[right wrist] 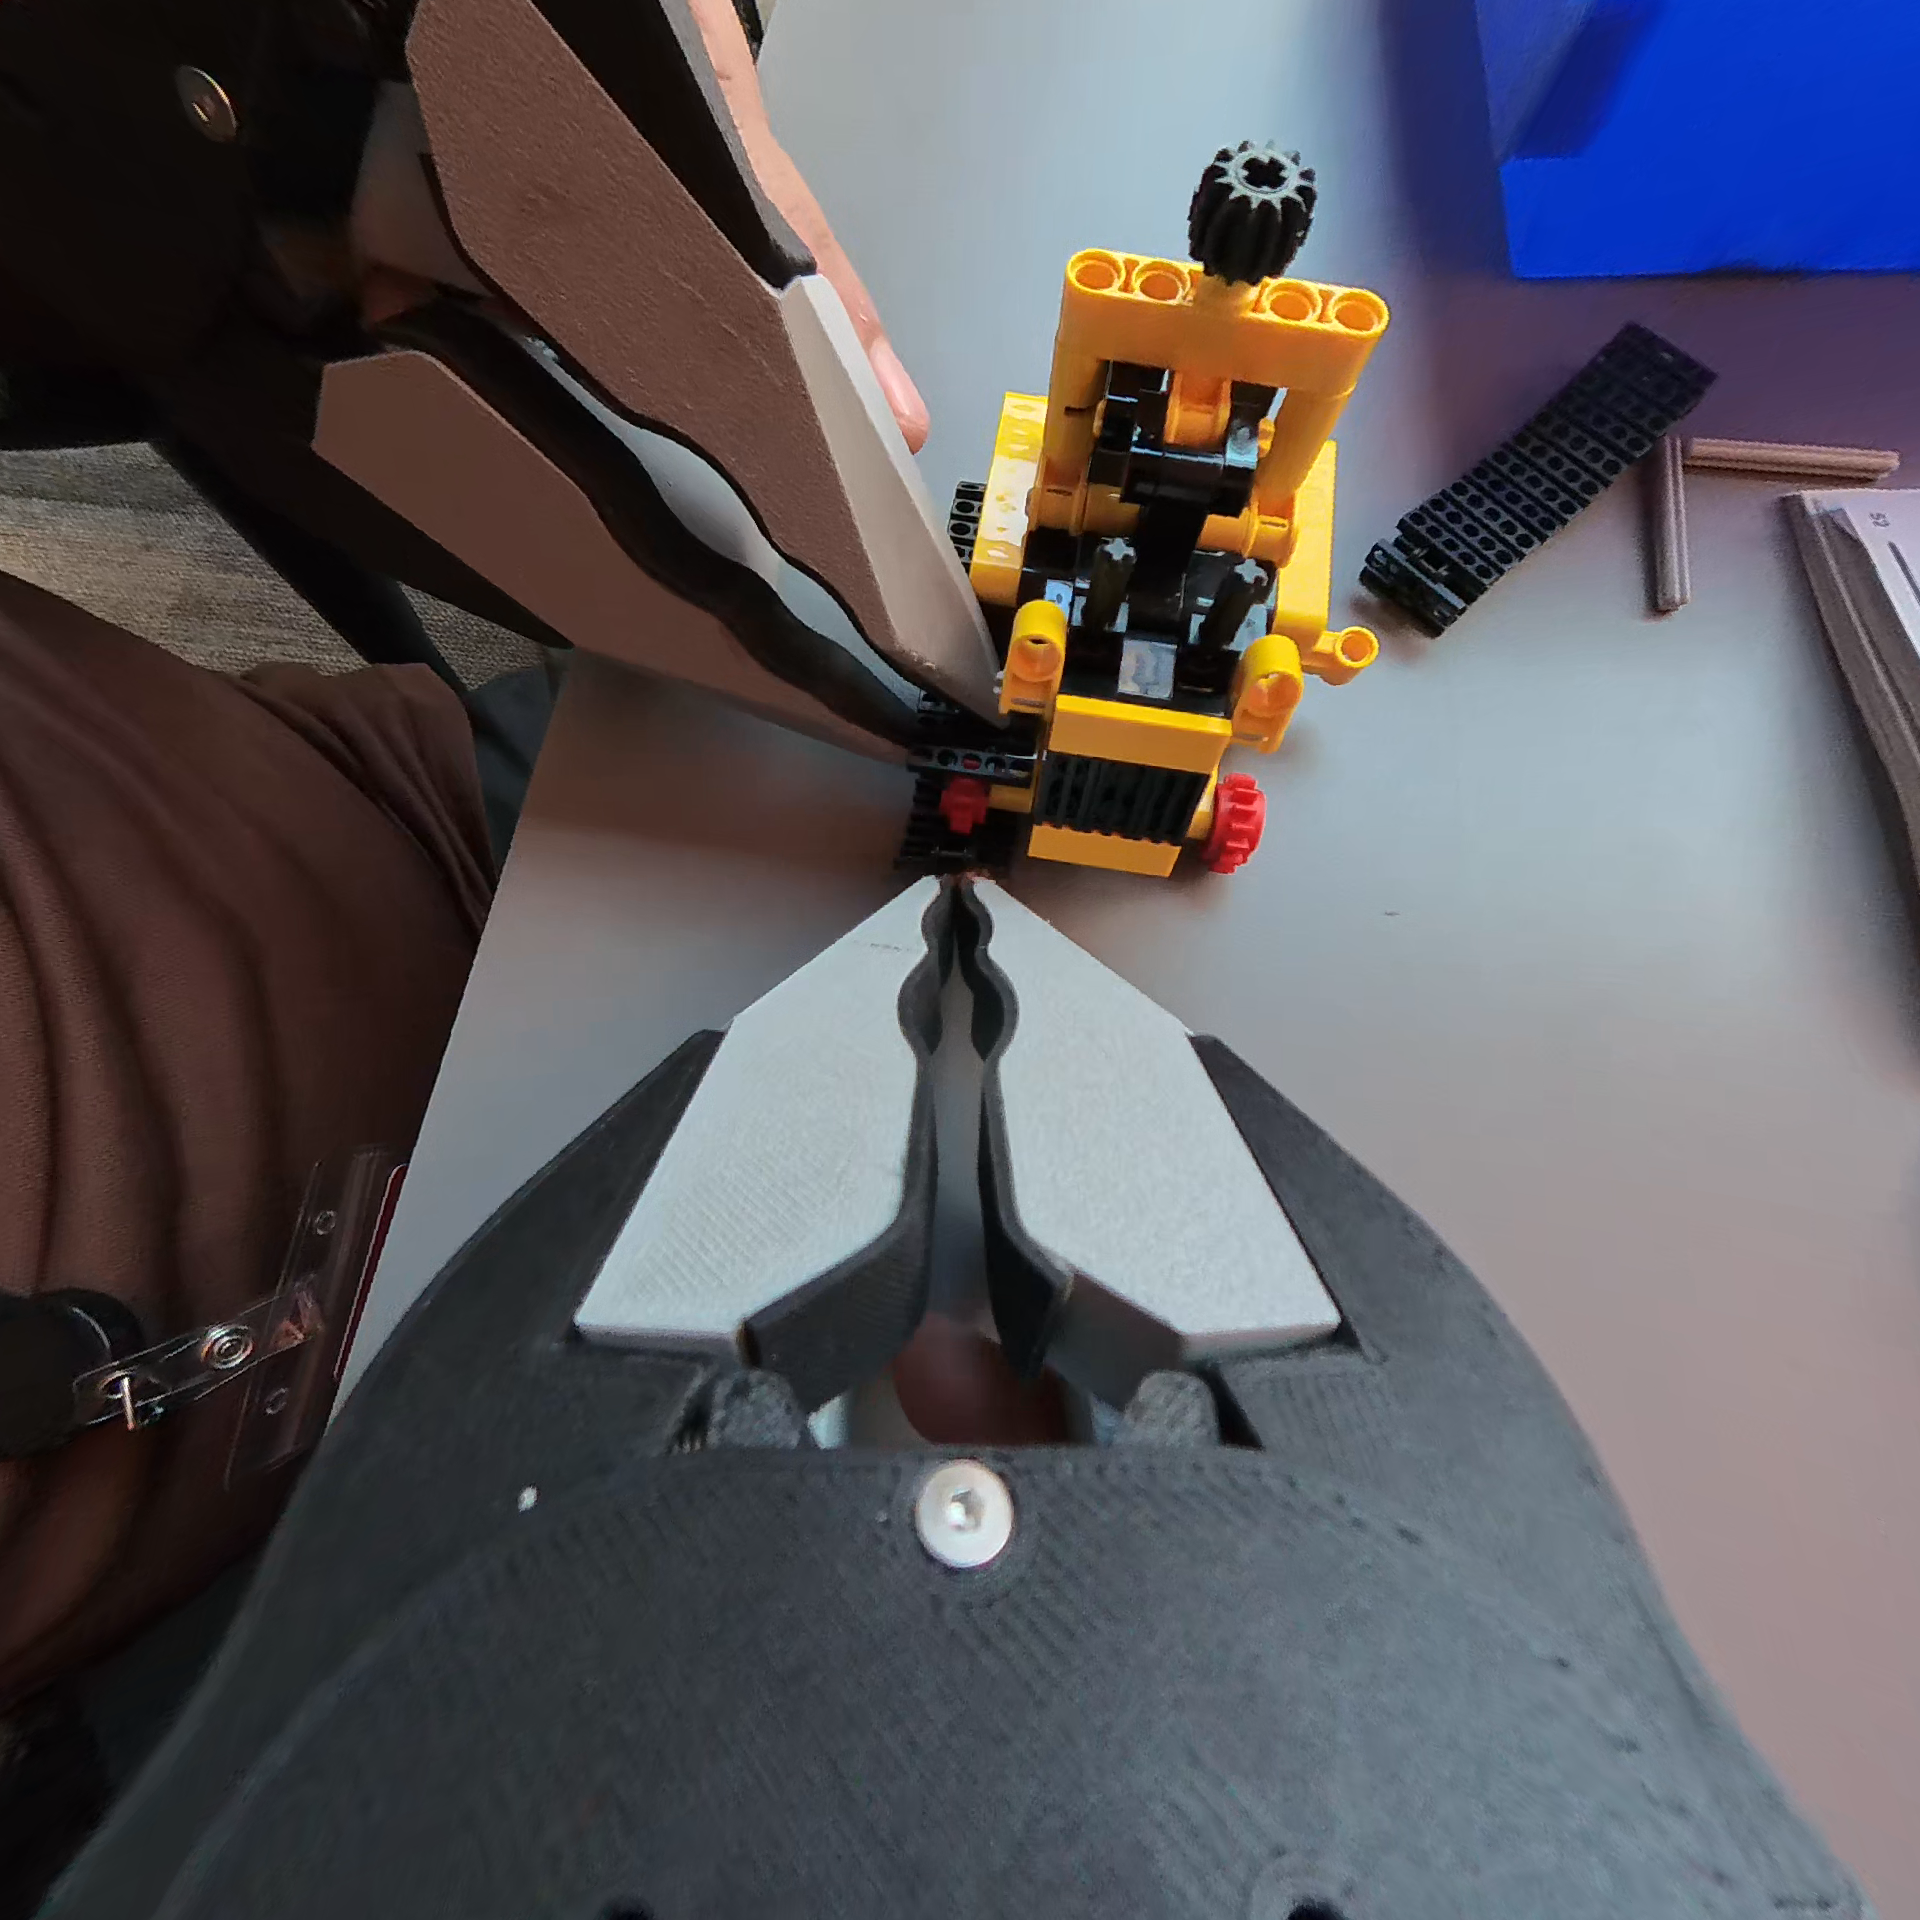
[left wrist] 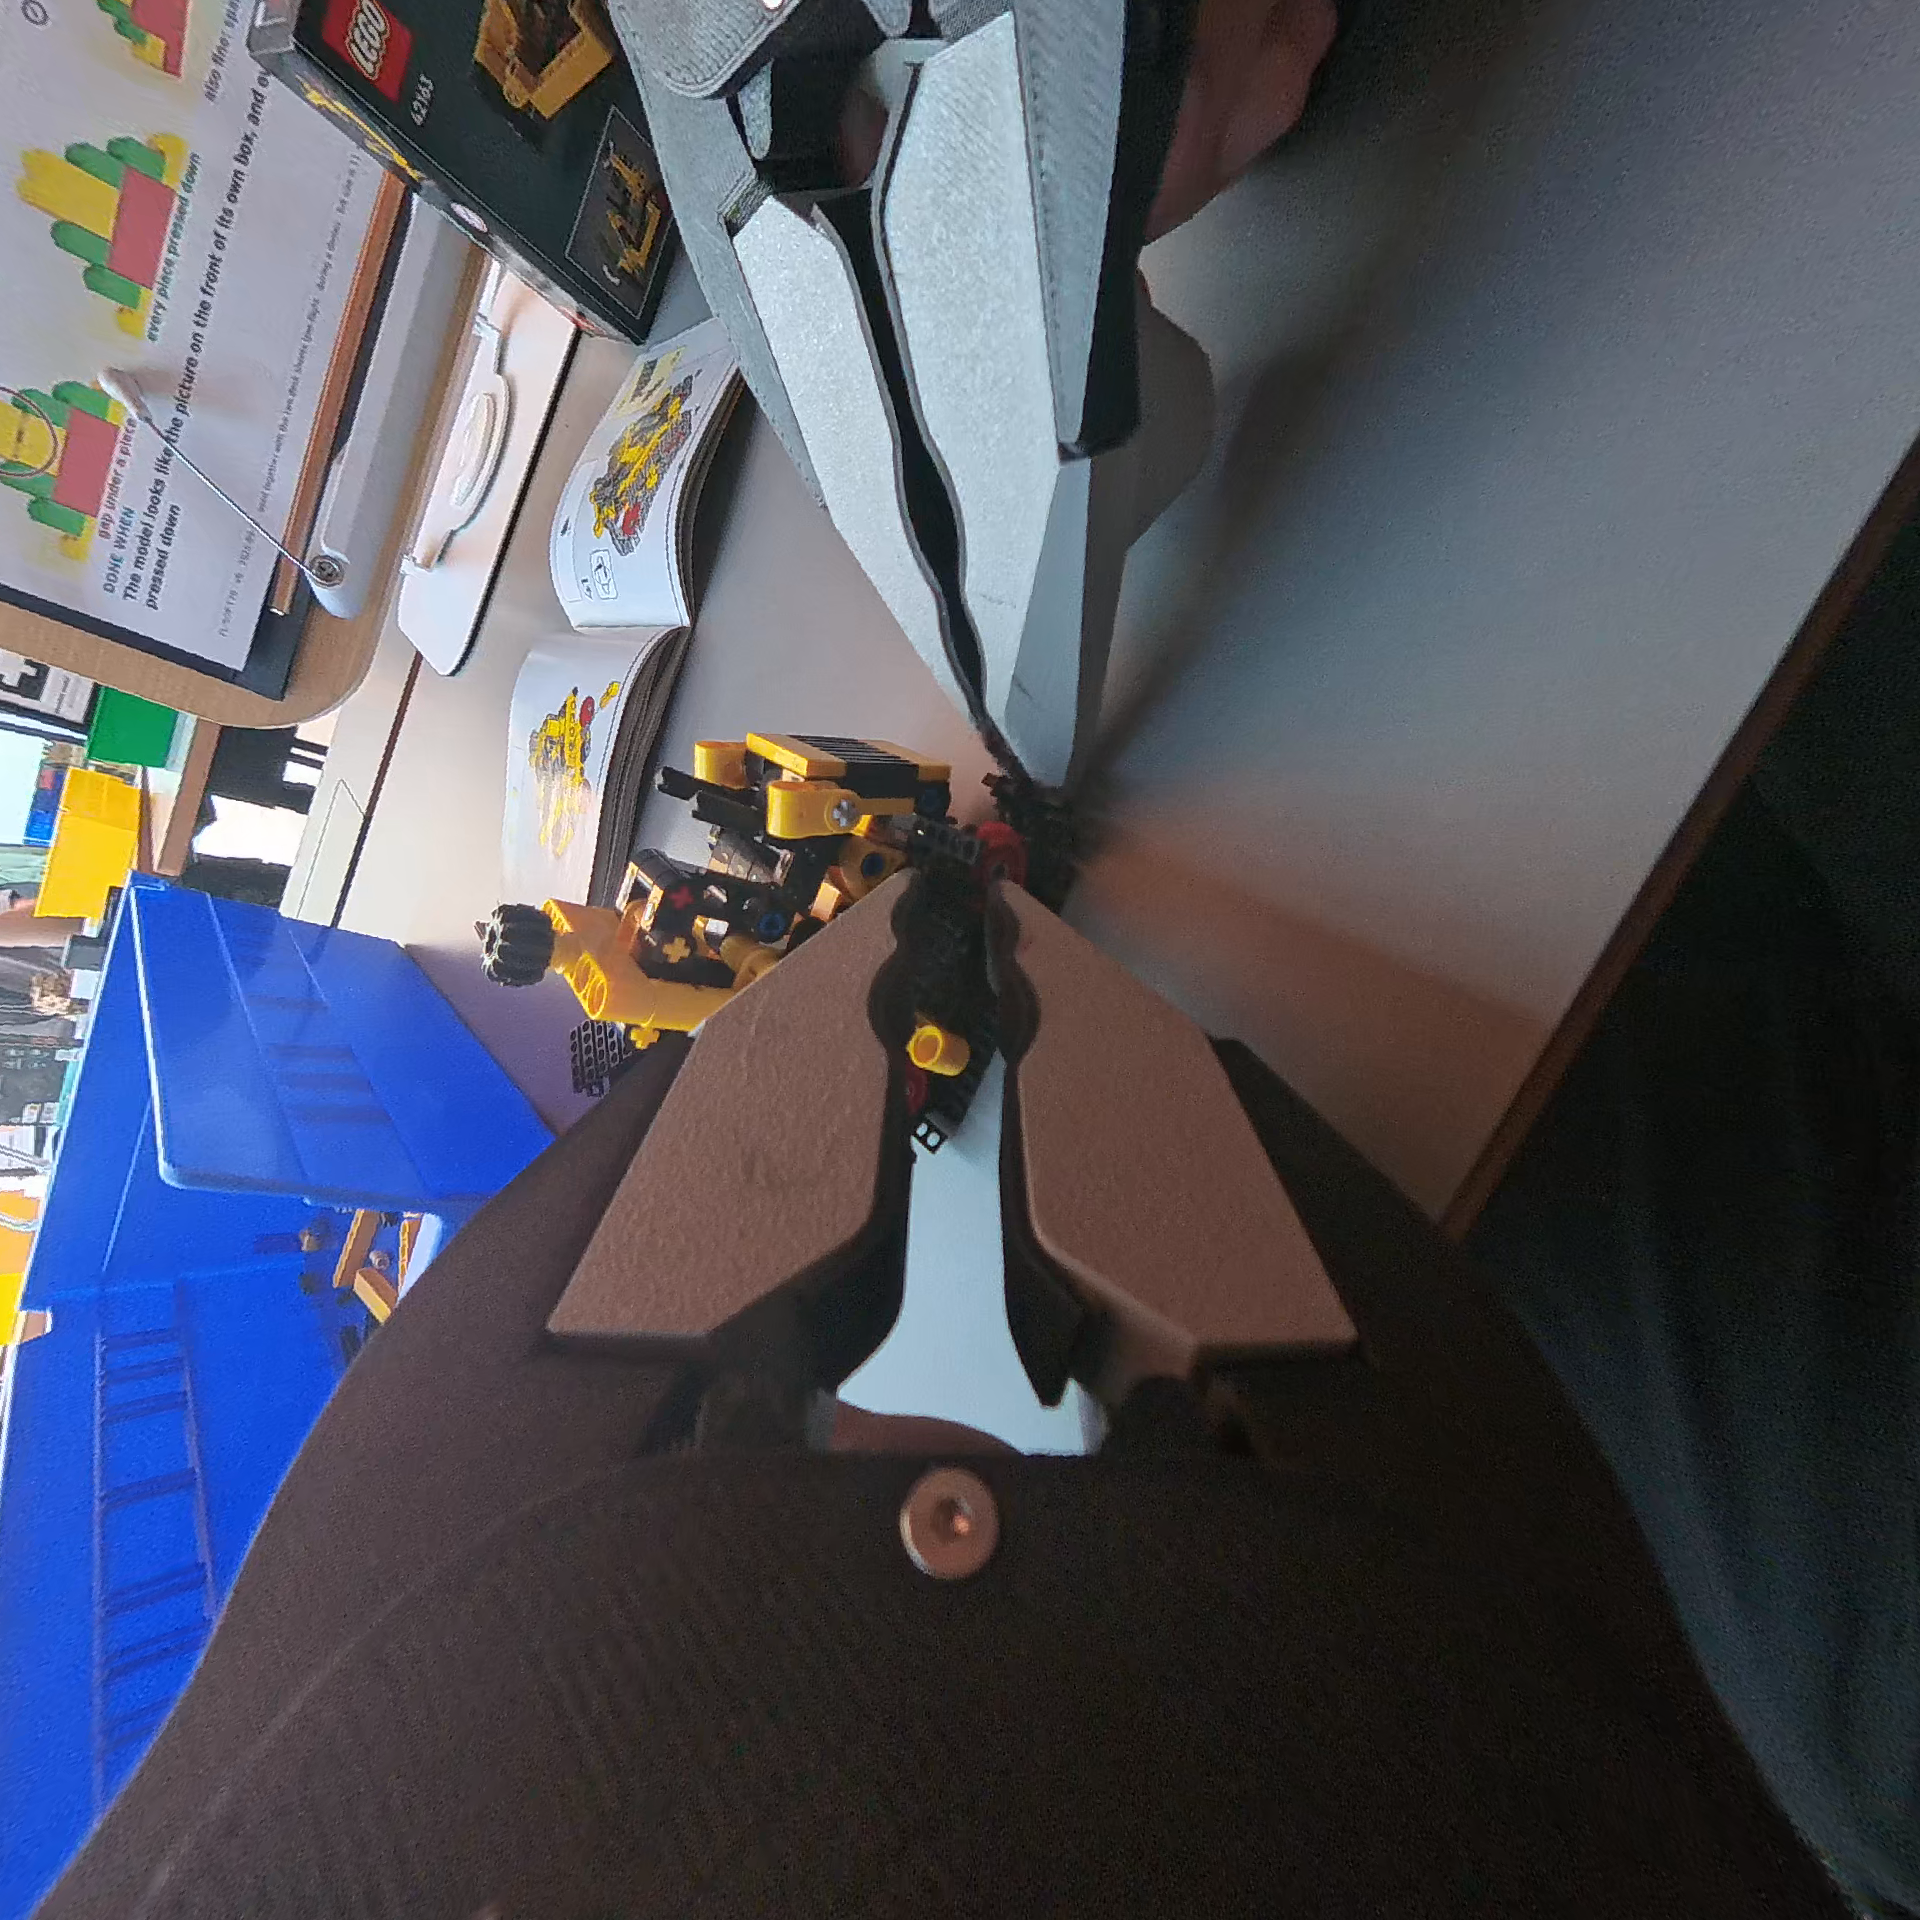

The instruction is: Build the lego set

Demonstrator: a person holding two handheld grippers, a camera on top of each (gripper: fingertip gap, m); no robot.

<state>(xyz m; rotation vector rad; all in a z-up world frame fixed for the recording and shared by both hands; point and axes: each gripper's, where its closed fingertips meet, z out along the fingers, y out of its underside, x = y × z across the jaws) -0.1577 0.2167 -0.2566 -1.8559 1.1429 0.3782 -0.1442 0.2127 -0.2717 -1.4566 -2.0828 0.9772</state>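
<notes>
In the left wrist view, the black track of the yellow model was pinched by the left gripper, apparently for fitting.

In the right wrist view, the right gripper, fingers nearly together and empty, was pressed against that track's end, the model standing on the counter; a spare track lay apart.

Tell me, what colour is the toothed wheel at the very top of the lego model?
Black. The gear shows best in the right wrist view.

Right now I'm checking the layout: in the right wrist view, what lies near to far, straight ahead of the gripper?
right gripper → black track on the lego model's side → yellow lego model → black gear at its far end
</notes>
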